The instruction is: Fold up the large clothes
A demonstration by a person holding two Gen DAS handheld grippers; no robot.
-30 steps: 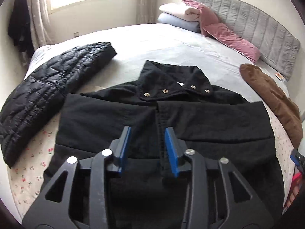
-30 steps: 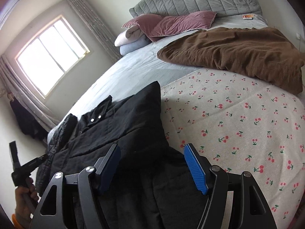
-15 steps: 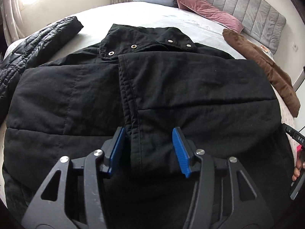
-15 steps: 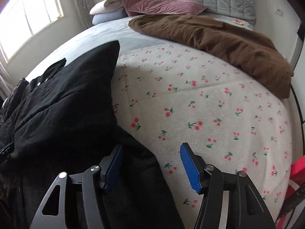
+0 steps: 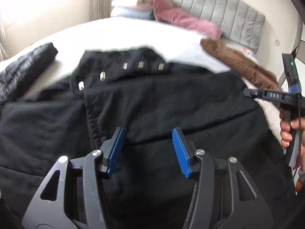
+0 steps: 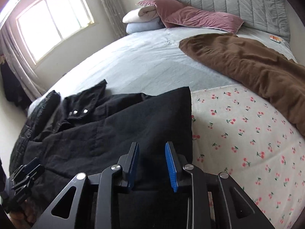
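A wide bed [image 6: 152,61] covered by a pale grey-blue sheet is backed by a grey quilted, vertically channelled headboard [image 6: 228,2]. A white cherry-printed cloth [image 6: 247,133] is spread over its near corner. Daylight is admitted through a bright multi-pane window [image 6: 55,19], flanked by pale patterned curtains [image 6: 112,9] against cream walls [image 6: 80,45].

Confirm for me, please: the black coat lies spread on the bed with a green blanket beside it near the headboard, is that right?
Not quite: the blanket is brown, not green, as the right wrist view shows plainly. The rest stands: the black coat lies spread on the bed, and the blanket lies beside it, reaching toward the headboard.
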